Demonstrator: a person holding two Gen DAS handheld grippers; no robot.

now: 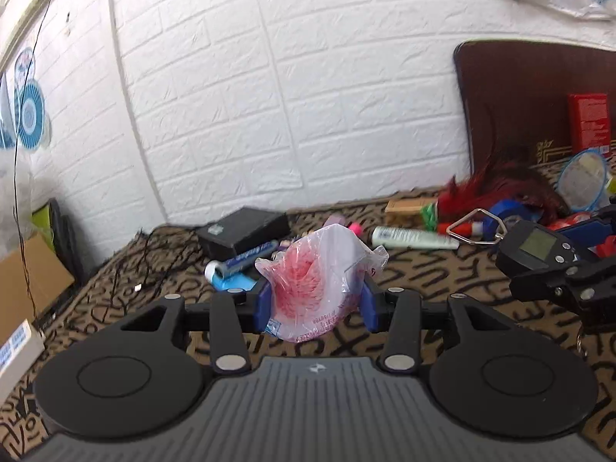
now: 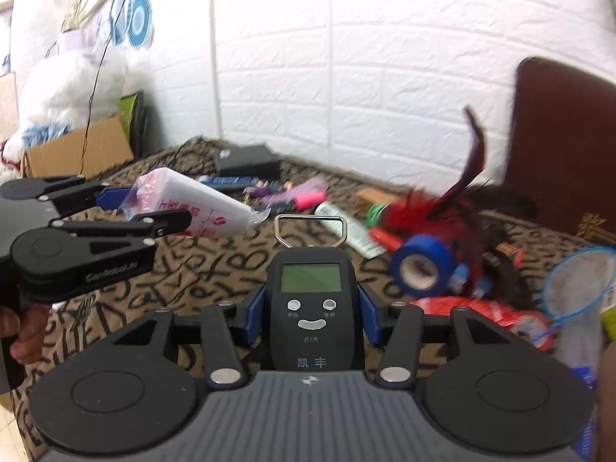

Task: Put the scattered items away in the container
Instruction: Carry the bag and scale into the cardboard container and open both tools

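Left gripper (image 1: 315, 302): jaws pinching a pack of plastic bags (image 1: 321, 281), pink-printed, blue pads pressed on both its sides, lifted clear of the patterned cloth (image 1: 415, 269). In the right wrist view the same pack (image 2: 192, 204) sits at 10 o'clock, sticking out past the left jaws, above the cloth.

Right gripper (image 2: 312, 317): jaws clamped on a black hand scale (image 2: 312, 308), both blue pads against its sides, screen facing the camera, metal hanging loop (image 2: 311, 229) at its far end. In the left wrist view the scale (image 1: 539, 248) is at 3 o'clock, off the surface.

Still scattered on the cloth, 12 to 2 o'clock of the right gripper: black box (image 2: 248, 161) by the white brick wall (image 2: 365, 77), pink marker (image 2: 308, 198), white tube (image 2: 352, 229), roll of blue tape (image 2: 421, 265), red feather duster (image 2: 442, 208), blue-rimmed net (image 2: 577, 281), red packet (image 2: 489, 315). Toothpaste tube (image 1: 242, 260) lies just behind the left-held pack.

Cardboard box (image 2: 81, 150) at 10 o'clock, off the cloth's far-left edge. Can't tell which item is the container.
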